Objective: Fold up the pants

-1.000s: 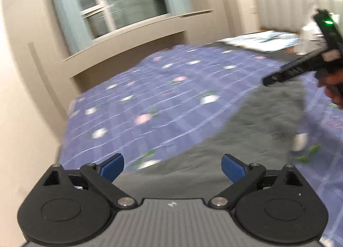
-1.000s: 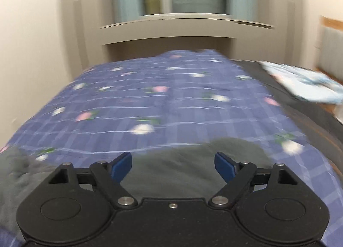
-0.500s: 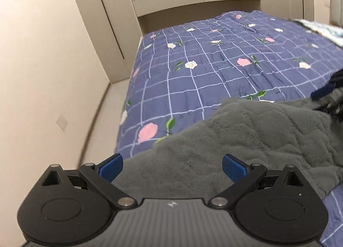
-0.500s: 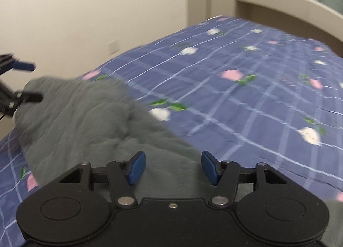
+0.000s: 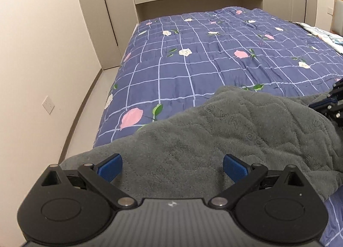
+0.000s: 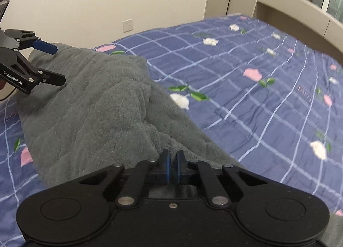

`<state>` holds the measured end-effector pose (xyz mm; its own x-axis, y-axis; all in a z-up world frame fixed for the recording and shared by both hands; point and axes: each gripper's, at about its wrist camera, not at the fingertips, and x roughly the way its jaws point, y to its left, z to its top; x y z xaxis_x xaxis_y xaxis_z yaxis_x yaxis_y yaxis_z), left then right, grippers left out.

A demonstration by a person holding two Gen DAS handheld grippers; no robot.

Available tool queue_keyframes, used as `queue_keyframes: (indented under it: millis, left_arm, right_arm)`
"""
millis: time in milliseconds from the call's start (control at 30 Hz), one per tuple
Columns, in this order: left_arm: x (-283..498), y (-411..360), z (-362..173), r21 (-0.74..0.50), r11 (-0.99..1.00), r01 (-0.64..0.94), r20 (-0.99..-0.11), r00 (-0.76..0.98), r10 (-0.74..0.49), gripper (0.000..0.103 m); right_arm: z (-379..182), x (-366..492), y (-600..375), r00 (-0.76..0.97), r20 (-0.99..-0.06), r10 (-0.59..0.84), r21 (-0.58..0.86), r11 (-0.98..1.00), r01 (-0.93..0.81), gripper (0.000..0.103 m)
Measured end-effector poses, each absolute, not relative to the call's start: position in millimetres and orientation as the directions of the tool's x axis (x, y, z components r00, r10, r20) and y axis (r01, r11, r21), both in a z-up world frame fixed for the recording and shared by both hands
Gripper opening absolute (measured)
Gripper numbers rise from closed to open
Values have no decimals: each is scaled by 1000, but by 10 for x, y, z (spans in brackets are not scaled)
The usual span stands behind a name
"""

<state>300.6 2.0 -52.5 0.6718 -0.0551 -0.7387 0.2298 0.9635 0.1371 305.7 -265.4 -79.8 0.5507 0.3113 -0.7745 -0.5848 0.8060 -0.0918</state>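
The pants (image 6: 90,105), grey quilted fleece, lie rumpled on the checked floral quilt (image 6: 268,101), long axis running between the grippers. Right gripper (image 6: 172,168) has just closed, pinching fleece; left gripper (image 5: 171,167) spread, straddling fleece.

Left wrist view: close above the grey fleece pants (image 5: 225,135), tilted down, facing along the bed toward the window wall.
Right wrist view: same closeness, tilted down, facing the cream side wall (image 6: 107,0).
Shared: pants, blue checked floral quilt (image 5: 193,64).
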Motion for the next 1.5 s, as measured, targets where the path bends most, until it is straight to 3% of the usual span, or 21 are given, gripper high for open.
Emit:
queue_keyframes:
  millis: [267,467,600,667,767,1033,1233,1500]
  left_arm:
    - [3046,97,-364,119,975,185,-705,708,-48,102]
    - [3169,26,-557,159,977,146,-746,665,22,102]
    - [3147,-13,-698,223,962,158,-762,644,72,102]
    - [3122,5,-693,219,962,160,-765,640,68,102]
    - [3074,61,-683,195,970,149,-775,629,59,102]
    - [3212,-33,-382,70,988,137,-734,678,-42,102]
    - [3694,-543,-474,125,983,137,-735,678,-1,102]
    - [3922,-780,-894,166,979,117,-769,637,54,103]
  right_arm:
    - [-514,3105,-2740,684,-685,251,-187,847,-498,3]
    - [-824,3172,-2702,666,-721,190,-199,864,-462,6]
    - [-901,3110,-2721,683,-705,189,-175,888,-426,19]
    - [-841,3047,-2757,704,-682,195,-155,903,-400,42]
    - [-764,2907,-2794,728,-653,210,-131,915,-381,68]
    - [-835,2486,-2798,755,-621,211,-96,935,-341,99]
    - [-713,2133,-3117,814,-560,151,-65,972,-225,102]
    - [-695,1791,-3906,840,-540,-46,-50,998,23,102]
